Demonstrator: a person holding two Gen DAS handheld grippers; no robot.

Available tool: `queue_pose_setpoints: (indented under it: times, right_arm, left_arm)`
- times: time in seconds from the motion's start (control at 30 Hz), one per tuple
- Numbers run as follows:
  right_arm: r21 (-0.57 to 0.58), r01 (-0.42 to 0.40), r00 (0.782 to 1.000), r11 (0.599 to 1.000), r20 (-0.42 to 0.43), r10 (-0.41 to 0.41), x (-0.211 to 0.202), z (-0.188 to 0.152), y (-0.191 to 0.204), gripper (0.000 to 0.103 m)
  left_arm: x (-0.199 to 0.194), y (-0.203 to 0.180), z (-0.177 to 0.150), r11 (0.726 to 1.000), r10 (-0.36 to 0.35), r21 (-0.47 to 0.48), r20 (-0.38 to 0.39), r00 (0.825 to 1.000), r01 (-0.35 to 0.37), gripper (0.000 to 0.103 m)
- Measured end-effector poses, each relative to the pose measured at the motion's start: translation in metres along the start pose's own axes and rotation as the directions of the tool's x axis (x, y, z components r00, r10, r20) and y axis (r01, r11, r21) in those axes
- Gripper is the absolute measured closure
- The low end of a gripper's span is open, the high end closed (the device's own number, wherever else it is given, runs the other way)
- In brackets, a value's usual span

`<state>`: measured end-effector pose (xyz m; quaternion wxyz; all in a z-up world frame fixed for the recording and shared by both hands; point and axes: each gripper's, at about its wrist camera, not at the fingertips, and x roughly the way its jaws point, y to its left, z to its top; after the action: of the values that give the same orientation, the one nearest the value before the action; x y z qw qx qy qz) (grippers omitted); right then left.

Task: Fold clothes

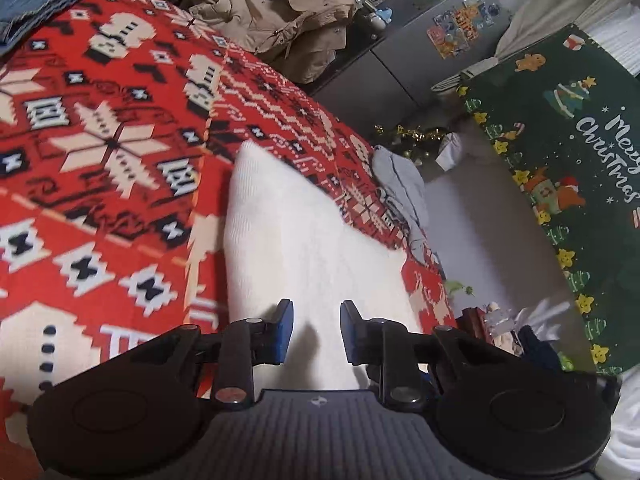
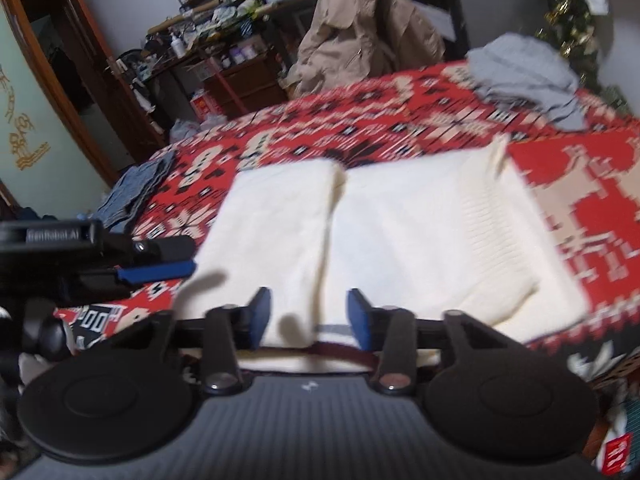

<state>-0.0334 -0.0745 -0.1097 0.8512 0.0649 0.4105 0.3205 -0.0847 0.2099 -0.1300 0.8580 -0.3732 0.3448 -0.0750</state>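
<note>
red patterned blanket (image 2: 580,208) under cream sweater (image 2: 400,232), cluttered room

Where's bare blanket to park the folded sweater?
Free: the blanket strip between sweater and beige coat; also between sweater and jeans. Right of the sweater is bare too. Crowded: far right corner, under the grey garment.

Each tool is built alike: the left tool (image 1: 316,330) and the right tool (image 2: 308,318) have matte black linkage arms, silver pivot screws, blue pads (image 1: 285,332) on the fingers and two round black discs flanking a ribbed grey body with a small white logo. White "GenRobot.AI" lettering marks the left tool's side in the right wrist view.
</note>
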Motion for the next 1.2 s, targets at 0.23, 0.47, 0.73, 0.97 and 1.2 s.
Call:
queue_pose_setpoints:
  times: [0.23,0.47,0.73,0.97,1.2]
  right_arm:
    - [-0.055,0.070,0.996,0.996,-0.044,-0.073,0.025,-0.011,0.007,0.085]
    - [-0.110,0.098,0.995,0.989,-0.021,-0.101,0.013,-0.006,0.019,0.080]
    - [-0.168,0.016,1.000,0.986,-0.002,-0.016,0.005,-0.005,0.037,0.080]
    - [-0.290,0.029,0.999,0.957,-0.033,-0.040,0.020,-0.024,0.045,0.085]
    - [-0.158,0.032,0.999,0.987,-0.009,-0.034,0.002,-0.008,0.024,0.061]
  left_arm:
    - [0.011,0.009,-0.011,0.994,0.086,0.063,-0.019,0.996,-0.085,0.097]
    - [0.005,0.009,-0.013,0.997,0.061,0.055,-0.022,0.998,-0.060,0.090]
    - [0.005,0.005,-0.025,0.995,0.060,0.086,-0.041,0.997,-0.056,0.092]
    - [0.002,-0.003,-0.030,0.990,0.077,0.122,-0.044,0.996,-0.071,0.100]
    - [-0.011,0.002,-0.017,1.000,0.004,0.001,0.021,1.000,-0.004,0.076]
